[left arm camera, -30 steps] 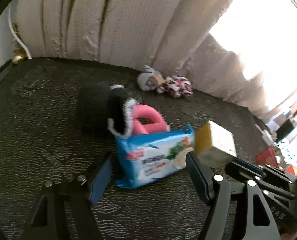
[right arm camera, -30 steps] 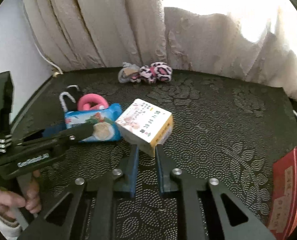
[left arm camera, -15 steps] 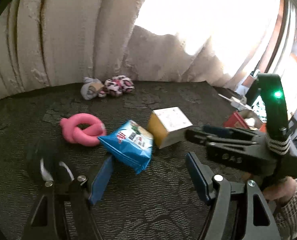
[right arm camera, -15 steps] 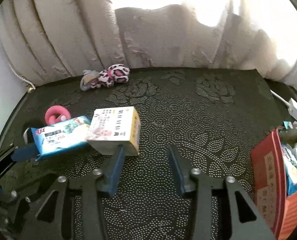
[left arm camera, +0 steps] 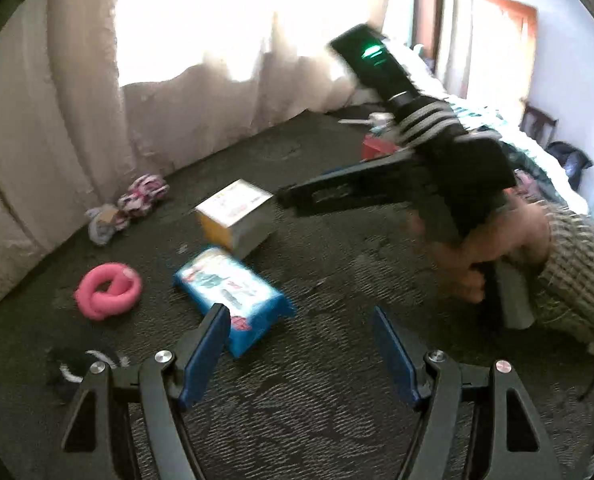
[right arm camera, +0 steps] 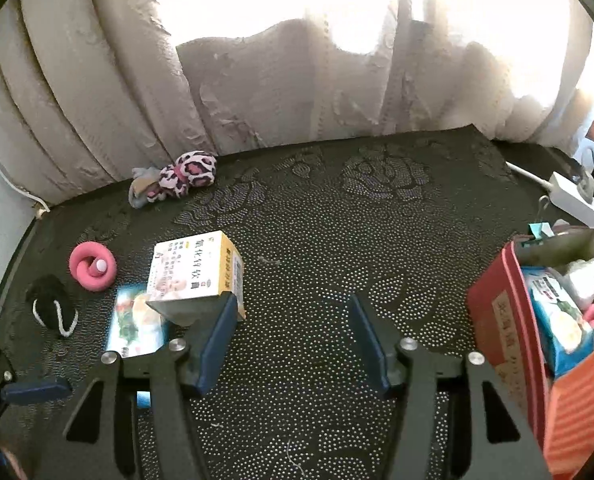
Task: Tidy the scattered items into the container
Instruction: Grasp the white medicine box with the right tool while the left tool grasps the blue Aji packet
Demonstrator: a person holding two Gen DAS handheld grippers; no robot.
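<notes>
The right gripper [right arm camera: 291,334], fingers just spread and released, has bare black patterned table [right arm camera: 317,240] ahead. The white-and-yellow cardboard box [right arm camera: 195,270] touches its left finger; the red cardboard container [right arm camera: 497,320] sits rightward. The left gripper [left arm camera: 301,338] fingers are released, the blue plastic packet [left arm camera: 233,296] by its left finger.

On the mat [right arm camera: 317,240], the box [right arm camera: 195,268] overlaps the packet [right arm camera: 135,322]; the container [right arm camera: 537,320] stands at its right edge.

My right gripper [right arm camera: 291,330] has just been opening its jaws, nothing between them now, and the yellow-and-white box [right arm camera: 195,274] has slipped left of them. My left gripper [left arm camera: 301,342] rolled, and the blue packet [left arm camera: 233,294] now lies ahead of its left finger.
</notes>
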